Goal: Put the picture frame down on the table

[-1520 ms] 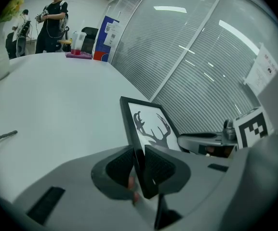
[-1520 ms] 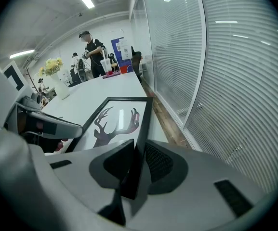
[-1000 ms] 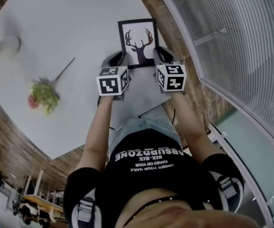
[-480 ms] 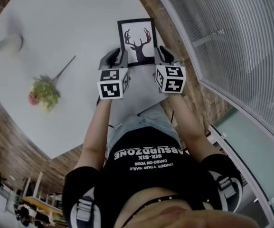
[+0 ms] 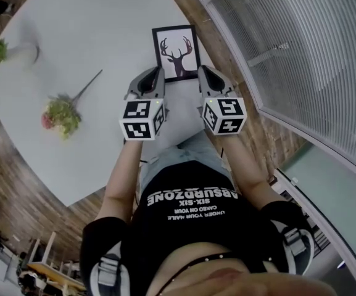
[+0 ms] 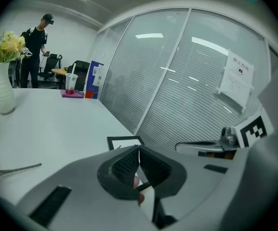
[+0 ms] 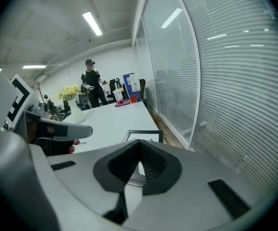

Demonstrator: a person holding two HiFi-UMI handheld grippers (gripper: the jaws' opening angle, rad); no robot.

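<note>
**A:** Two things I want to know: where is the picture frame [image 5: 176,52], and is anything holding it?

**B:** It lies flat on the white bench [image 5: 91,36], near the edge beside the glass wall [image 5: 301,48], with the deer drawing facing up. Nothing holds it. The left hand-held gripper [image 5: 157,74] has its jaws pressed together with nothing between them. The right hand-held gripper [image 5: 203,73] is closed and empty in the same way. Their tips are near the two closer corners of the frame, one on each side, but not around it.

**A:** So which step is this?

**B:** I judge that the placing is done, because the frame rests by itself.

**A:** And the next move?

**B:** Very little, I think. The grippers only need to draw back without pushing the frame toward the edge. The flower [image 5: 60,115] is well apart on the left and is not in the way.
</note>
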